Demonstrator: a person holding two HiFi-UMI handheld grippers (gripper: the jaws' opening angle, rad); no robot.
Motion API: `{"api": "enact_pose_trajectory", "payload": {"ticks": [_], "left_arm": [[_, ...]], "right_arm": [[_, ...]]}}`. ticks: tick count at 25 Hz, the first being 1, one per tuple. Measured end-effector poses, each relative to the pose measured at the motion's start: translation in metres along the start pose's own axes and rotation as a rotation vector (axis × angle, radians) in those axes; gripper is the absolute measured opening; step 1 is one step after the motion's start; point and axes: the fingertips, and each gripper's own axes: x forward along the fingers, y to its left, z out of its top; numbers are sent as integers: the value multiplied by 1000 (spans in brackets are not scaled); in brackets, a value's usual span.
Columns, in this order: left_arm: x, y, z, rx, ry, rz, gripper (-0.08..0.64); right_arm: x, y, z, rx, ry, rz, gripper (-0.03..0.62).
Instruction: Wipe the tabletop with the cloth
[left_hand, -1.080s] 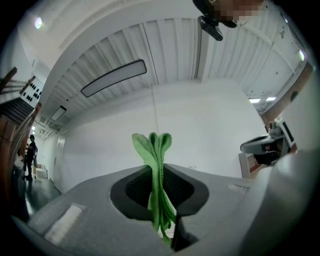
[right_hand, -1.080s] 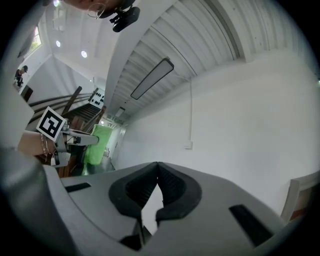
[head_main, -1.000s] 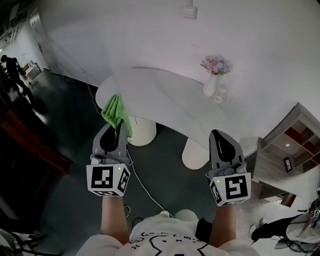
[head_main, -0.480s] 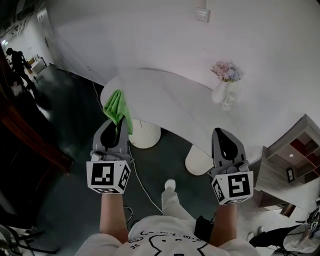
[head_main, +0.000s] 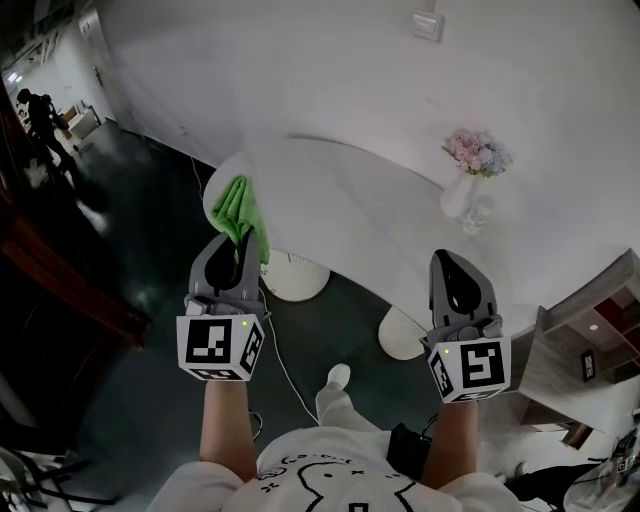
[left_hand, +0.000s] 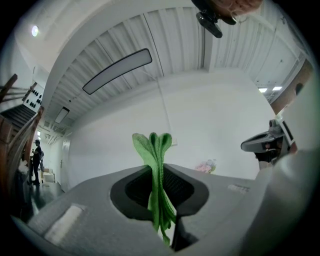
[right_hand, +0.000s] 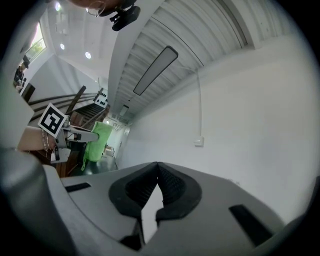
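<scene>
Closest to me, the left claw (left_hand: 159, 172) is clamped on the cloth (left_hand: 152, 145). The green fabric is pinched in folds between the jaws, with a bunch fanning out above them and a tail hanging below. The right claw (right_hand: 157, 167) is closed on nothing, its tips meeting. Both are up in the air, short of the bench (head_main: 340, 200), and the cloth is not touching the top.

I judge the cloth light, soft and limp. It will crumple rather than push back, and the ribbed pads should keep it from slipping. The hold across the folded middle looks sound. For wiping I would tip the claw so the loose bunch lies on the top and the jaw tips don't scrape it.

Below the claws, a cable (head_main: 285, 370) runs over the floor (head_main: 150, 300) past my shoe (head_main: 338, 377) toward the pedestals (head_main: 295, 275), and I count it a trip risk as I step in.

The near end of the bench is bare. Toward its right end stands a vase (head_main: 458, 197) of flowers with what looks like a glass (head_main: 482, 215) just beside it. Both are likely fragile and easy to knock over with a wide sweep.

A shelf (head_main: 600, 320) sits off to the right. Beyond is the wall (head_main: 300, 70) with a switch (head_main: 428, 24), and far left a person (head_main: 40, 115), well apart.
</scene>
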Motion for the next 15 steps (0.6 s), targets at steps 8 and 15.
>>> {"api": "enact_pose_trajectory", "payload": {"ticks": [8, 15], "left_arm": [[95, 18, -24, 26, 21, -24, 55], [176, 37, -38, 44, 28, -30, 55]], "right_arm": [[92, -34, -27, 22, 4, -1, 2], [166, -63, -47, 48, 13, -28, 2]]}}
